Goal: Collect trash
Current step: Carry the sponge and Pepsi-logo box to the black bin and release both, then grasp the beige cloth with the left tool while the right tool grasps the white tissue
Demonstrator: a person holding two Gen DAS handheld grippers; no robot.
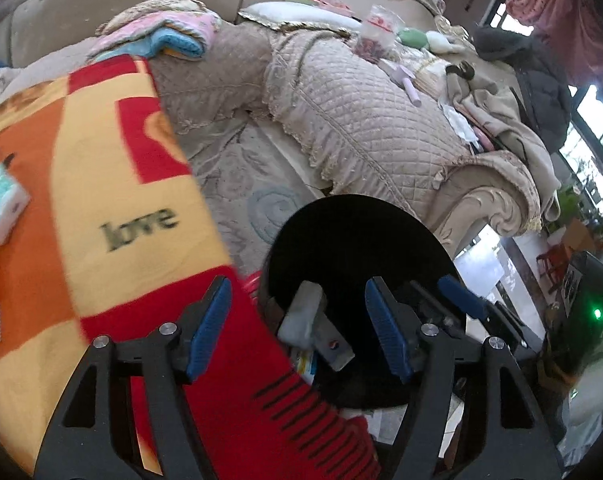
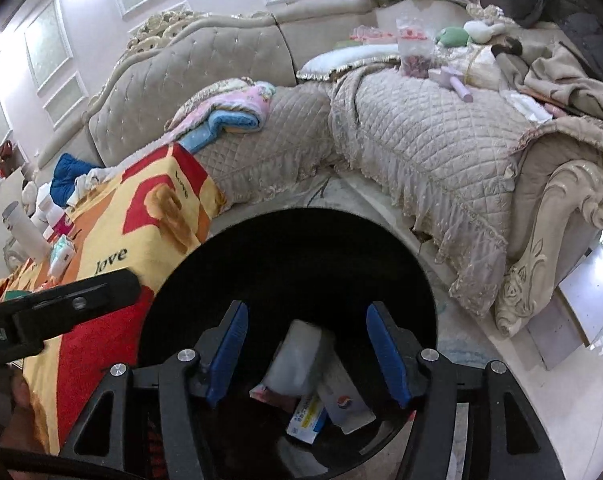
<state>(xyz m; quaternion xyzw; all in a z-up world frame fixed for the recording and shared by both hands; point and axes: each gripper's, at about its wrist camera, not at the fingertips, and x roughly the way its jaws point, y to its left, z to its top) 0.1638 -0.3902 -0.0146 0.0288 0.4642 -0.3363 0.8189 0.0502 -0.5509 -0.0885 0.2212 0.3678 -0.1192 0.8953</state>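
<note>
Right hand-held gripper (image 2: 305, 354) tilted down | jaws apart | over bin (image 2: 221, 248)

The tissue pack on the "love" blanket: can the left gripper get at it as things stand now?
Probably yes. The tissue pack lies uncovered on the blanket, and the left gripper is open and holds nothing. It must first swing away from the black bin.
</note>
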